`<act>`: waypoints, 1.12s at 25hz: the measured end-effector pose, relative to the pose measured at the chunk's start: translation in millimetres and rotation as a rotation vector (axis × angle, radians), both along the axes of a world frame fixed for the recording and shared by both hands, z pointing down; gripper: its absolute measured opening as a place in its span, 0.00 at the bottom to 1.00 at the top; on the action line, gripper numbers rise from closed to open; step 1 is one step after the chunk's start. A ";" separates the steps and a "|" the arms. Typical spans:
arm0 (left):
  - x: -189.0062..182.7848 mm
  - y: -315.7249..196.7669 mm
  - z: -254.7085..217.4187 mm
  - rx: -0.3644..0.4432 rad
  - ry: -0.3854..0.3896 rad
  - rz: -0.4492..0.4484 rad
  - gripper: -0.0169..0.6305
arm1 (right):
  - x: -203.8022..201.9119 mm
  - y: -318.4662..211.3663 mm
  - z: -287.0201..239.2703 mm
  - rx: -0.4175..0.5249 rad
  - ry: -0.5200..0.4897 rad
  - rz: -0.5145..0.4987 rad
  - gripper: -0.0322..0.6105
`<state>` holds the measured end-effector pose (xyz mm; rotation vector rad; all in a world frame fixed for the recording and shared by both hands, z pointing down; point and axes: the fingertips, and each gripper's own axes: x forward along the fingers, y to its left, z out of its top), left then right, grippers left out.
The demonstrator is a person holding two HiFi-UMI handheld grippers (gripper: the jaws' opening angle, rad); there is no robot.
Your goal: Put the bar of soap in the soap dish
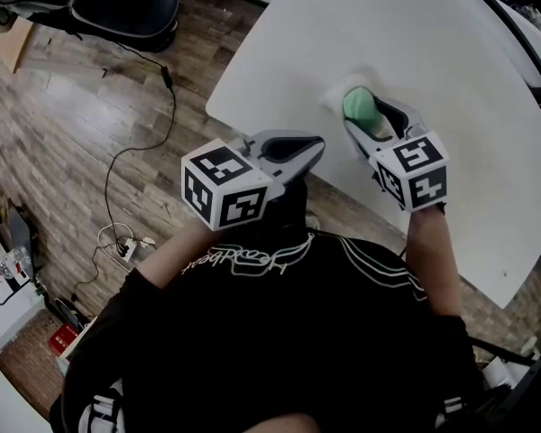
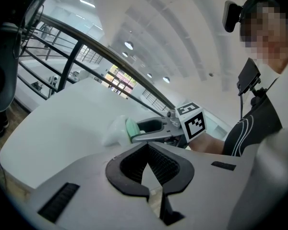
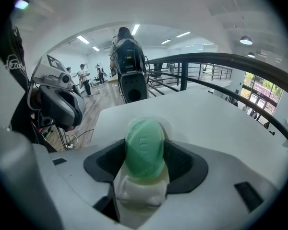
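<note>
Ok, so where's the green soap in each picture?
Head view: the soap is right of the middle, in the right gripper.
Left gripper view: the soap is near the middle and looks small.
Right gripper view: the soap is at the centre, between the jaws.
Shared landmark: the white table shows in all three.

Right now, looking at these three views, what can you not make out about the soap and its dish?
1. Whether the soap touches the dish: in the right gripper view, the soap itself covers the contact.
2. The dish's outline: in the head view, the right gripper covers part of it, and it is white on the white table.
3. The soap's stamped lettering: blurred in the right gripper view.
</note>
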<state>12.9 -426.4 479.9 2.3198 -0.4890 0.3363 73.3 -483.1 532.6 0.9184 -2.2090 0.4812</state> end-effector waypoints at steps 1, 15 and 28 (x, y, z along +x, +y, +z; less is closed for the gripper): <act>0.0 -0.1 -0.3 0.001 0.001 0.000 0.04 | 0.0 0.0 -0.3 0.001 0.000 0.000 0.38; 1.2 -0.7 -3.4 0.006 0.012 -0.009 0.04 | -0.7 1.3 -2.3 0.029 0.000 0.018 0.38; 2.6 4.5 -30.6 0.054 0.045 -0.025 0.04 | -2.6 16.3 -39.9 0.110 -0.023 0.032 0.38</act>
